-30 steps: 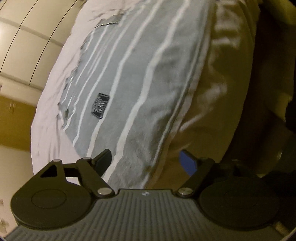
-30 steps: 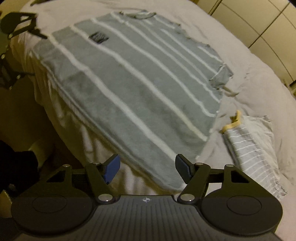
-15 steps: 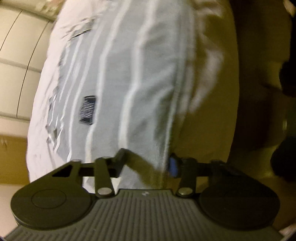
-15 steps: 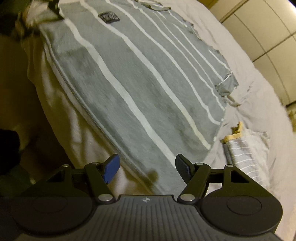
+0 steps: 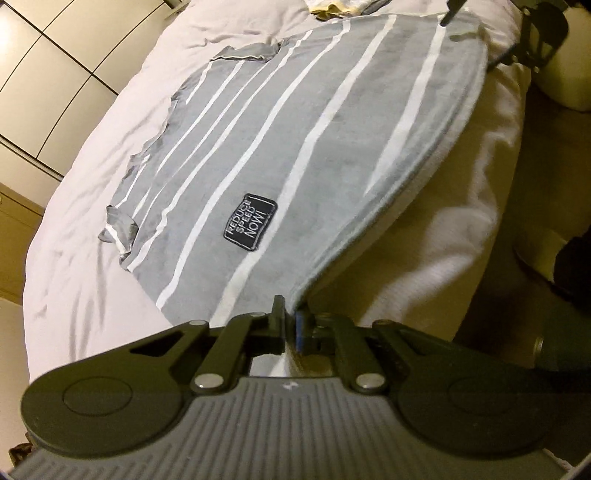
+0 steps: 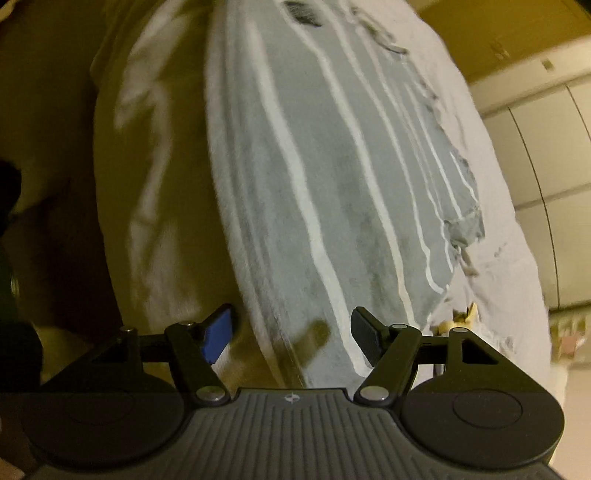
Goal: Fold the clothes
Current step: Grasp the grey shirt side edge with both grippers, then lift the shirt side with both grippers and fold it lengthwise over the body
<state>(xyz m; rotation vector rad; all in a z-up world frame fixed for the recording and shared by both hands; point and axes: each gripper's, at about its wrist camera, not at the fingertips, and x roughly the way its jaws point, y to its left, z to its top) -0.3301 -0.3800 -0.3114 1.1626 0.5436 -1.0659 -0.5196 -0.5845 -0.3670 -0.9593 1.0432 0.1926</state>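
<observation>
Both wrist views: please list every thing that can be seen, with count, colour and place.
Grey T-shirt with white stripes: one, spread flat on the bed, one edge hanging over the bed side.
Dark patch with white lettering: one, on the shirt.
White bed sheet: one, under the shirt.
White striped garment with yellow trim: one, on the bed beyond the shirt.
Cream cupboard doors: several, behind the bed.
Left gripper: one, black, shut on a shirt corner.
Right gripper: one, black, open, around the hanging shirt edge.
</observation>
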